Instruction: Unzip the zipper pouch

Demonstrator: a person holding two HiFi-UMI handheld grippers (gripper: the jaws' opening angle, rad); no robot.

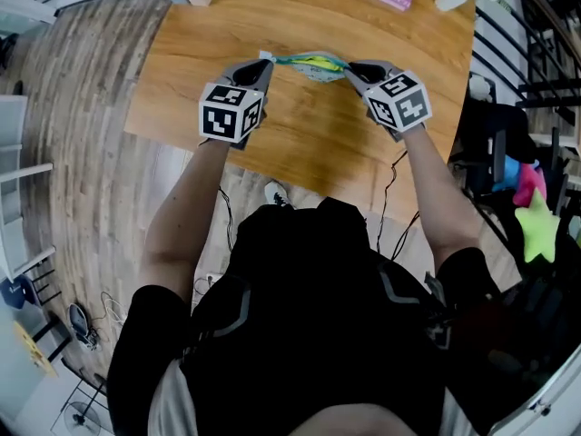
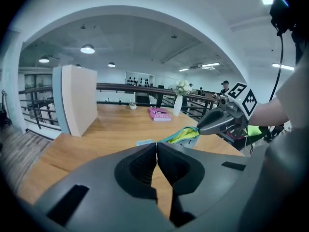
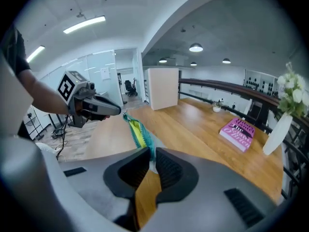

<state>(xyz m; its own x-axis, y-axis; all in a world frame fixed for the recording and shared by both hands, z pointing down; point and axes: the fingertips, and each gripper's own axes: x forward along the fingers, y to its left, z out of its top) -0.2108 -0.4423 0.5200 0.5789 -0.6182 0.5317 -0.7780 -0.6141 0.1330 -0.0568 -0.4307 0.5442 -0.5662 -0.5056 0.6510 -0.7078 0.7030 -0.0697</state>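
Pouch (image 1: 313, 63) stretched between the claws, above the table (image 1: 300, 143). Left claw (image 1: 264, 62) pressed together on its end tab; right claw (image 1: 350, 70) pinches the far end. Yellow lining shows: zipper likely mostly open. Next: finish the pull steadily.

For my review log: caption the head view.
Left gripper and right gripper hold the zipper pouch over the table.
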